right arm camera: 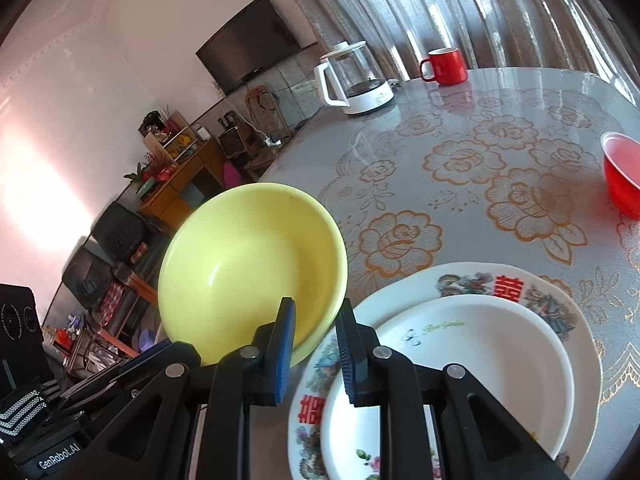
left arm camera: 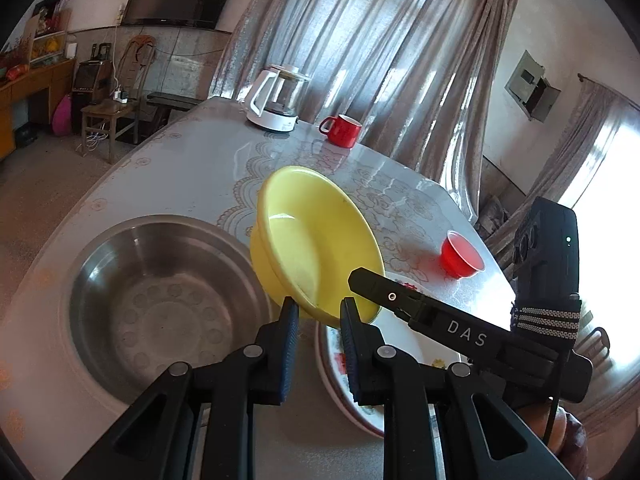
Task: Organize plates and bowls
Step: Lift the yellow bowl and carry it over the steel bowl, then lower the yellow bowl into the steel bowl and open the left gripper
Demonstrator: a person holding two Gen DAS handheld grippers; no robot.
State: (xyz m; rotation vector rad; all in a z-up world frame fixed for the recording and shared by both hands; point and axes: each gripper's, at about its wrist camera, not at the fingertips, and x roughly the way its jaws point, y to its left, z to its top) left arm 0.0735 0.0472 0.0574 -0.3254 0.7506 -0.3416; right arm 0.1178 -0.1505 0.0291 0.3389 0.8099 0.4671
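carrying the yellow bowl (left arm camera: 316, 236), clenched at its near rim by both the left hand-held gripper (left arm camera: 319, 318) and the right hand-held gripper (right arm camera: 315, 320).
it is held tilted above the desk (left arm camera: 192, 168), between the steel basin (left arm camera: 160, 304) and the stacked plates (right arm camera: 472, 344); a level set-down is judged next.

The bowl (left arm camera: 316, 236) is up above the table (left arm camera: 192, 160), with the big metal basin (left arm camera: 160, 300) on its left, two stacked plates (right arm camera: 460, 360) on its right, and a kettle (left arm camera: 278, 98) and mug (left arm camera: 342, 130) far behind.

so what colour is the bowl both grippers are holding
Plain yellow bowl; clearest in the right wrist view.
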